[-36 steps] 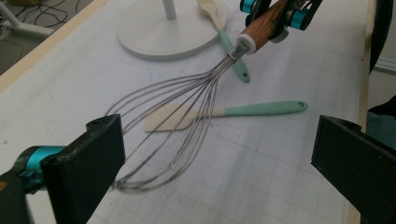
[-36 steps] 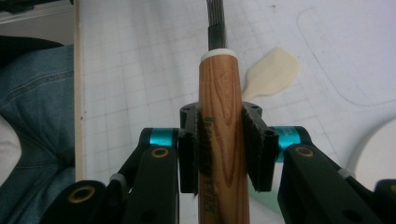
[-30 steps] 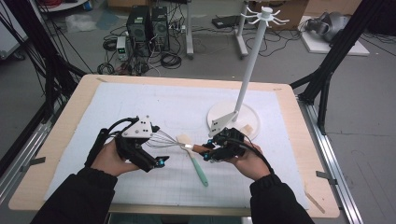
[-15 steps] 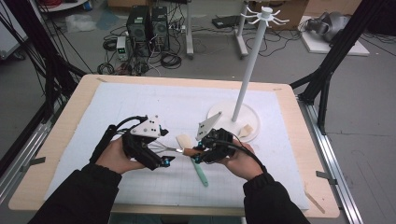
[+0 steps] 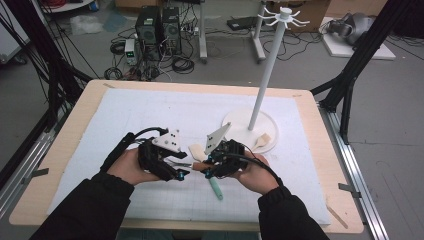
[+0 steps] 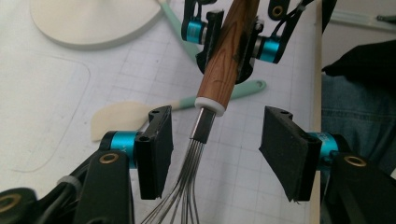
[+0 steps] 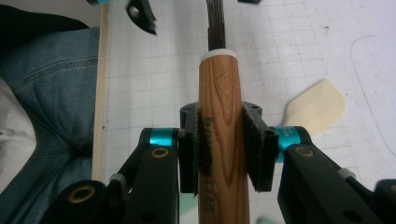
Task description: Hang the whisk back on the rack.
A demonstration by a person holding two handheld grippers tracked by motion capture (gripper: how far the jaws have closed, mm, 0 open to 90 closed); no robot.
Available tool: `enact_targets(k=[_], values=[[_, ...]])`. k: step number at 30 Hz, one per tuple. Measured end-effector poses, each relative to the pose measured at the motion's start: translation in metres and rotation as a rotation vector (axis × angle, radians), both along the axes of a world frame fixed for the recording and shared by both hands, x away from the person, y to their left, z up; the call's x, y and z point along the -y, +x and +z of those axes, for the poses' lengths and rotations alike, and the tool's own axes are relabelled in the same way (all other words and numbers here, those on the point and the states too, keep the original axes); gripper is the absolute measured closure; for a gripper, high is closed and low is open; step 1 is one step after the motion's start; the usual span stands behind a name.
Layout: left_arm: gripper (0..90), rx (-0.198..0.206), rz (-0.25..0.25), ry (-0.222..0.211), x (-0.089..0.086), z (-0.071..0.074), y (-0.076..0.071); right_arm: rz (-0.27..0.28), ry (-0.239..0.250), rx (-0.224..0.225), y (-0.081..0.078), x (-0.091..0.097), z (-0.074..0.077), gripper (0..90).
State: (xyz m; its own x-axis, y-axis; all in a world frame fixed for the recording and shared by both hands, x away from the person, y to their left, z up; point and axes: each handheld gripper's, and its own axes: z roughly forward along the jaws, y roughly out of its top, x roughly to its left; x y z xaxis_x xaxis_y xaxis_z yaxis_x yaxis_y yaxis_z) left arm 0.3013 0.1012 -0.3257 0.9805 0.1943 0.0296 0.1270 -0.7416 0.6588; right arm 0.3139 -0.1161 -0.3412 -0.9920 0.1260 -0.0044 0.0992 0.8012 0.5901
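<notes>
A whisk with a brown wooden handle and thin steel wires is held level above the white mat. My right gripper is shut on the handle, with both pads pressed against the wood. My left gripper faces it, its jaws on either side of the whisk's metal neck and wires. Those jaws have just been closing, but a gap still shows on each side of the wires. In the high view the left gripper and the right gripper meet tip to tip near the table's front.
A spatula with a mint handle and a cream blade lies on the mat under the grippers. A white hook stand rises from a round base at the right, with a small cream utensil on the base.
The right hand has carried the whisk leftward, so its wire end now sits between the left gripper's jaws. Those jaws have narrowed around the wires.
</notes>
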Motion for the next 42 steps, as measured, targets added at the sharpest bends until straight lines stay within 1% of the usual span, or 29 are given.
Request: enact_targets(k=[3, 9, 11, 13, 14, 16, 18, 20, 22, 25, 27, 29, 31, 34, 36, 39, 42], values=[[51.8, -0.006, -0.016, 0.021, 0.002, -0.002, 0.000, 0.007, -0.007, 0.000, -0.002, -0.001, 0.000, 69.9], [58.4, -0.013, -0.023, 0.057, 0.004, -0.005, 0.000, 0.017, -0.005, -0.001, -0.004, -0.001, 0.001, 69.9], [61.0, -0.014, -0.026, 0.078, 0.004, -0.006, 0.001, 0.019, -0.002, 0.000, -0.005, -0.001, 0.001, 69.9], [61.6, -0.011, -0.019, 0.087, 0.005, -0.008, 0.001, 0.021, -0.005, 0.000, -0.006, -0.001, 0.002, 69.9], [63.0, -0.013, -0.024, 0.088, 0.006, -0.008, 0.001, 0.028, -0.006, 0.006, -0.006, -0.001, 0.002, 69.9], [65.1, -0.020, -0.024, 0.092, 0.006, -0.008, 0.001, 0.028, -0.004, 0.004, -0.006, -0.001, 0.002, 69.9], [67.8, -0.024, -0.028, 0.105, 0.006, -0.009, 0.002, 0.032, -0.010, -0.001, -0.007, -0.002, 0.002, 69.9], [68.9, -0.026, -0.031, 0.116, 0.007, -0.010, 0.002, 0.034, -0.003, 0.001, -0.008, -0.003, 0.002, 69.9], [69.5, -0.020, -0.030, 0.118, 0.007, -0.011, 0.002, 0.038, -0.004, 0.007, -0.008, -0.003, 0.003, 69.9], [73.4, -0.017, -0.043, 0.123, 0.007, -0.011, 0.001, 0.040, 0.001, 0.001, -0.009, -0.004, 0.003, 69.9], [74.8, -0.021, -0.046, 0.120, 0.007, -0.011, 0.001, 0.045, 0.003, 0.010, -0.009, -0.004, 0.003, 69.9], [75.7, -0.018, -0.051, 0.123, 0.007, -0.011, 0.000, 0.047, 0.000, 0.010, -0.010, -0.004, 0.004, 69.9], [77.0, -0.007, -0.071, 0.141, 0.008, -0.011, -0.001, 0.055, 0.004, 0.003, -0.010, -0.005, 0.003, 69.8], [78.9, 0.003, -0.097, 0.154, 0.010, -0.012, -0.004, 0.062, 0.014, -0.003, -0.010, -0.004, 0.004, 69.6], [80.0, -0.002, -0.115, 0.155, 0.009, -0.011, -0.005, 0.065, 0.026, -0.006, -0.010, -0.003, 0.004, 68.9], [80.2, 0.006, -0.119, 0.148, 0.009, -0.011, -0.006, 0.070, 0.039, -0.015, -0.011, -0.002, 0.003, 69.0], [80.4, 0.004, -0.126, 0.143, 0.008, -0.010, -0.007, 0.077, 0.049, -0.013, -0.010, -0.001, 0.003, 68.7]])
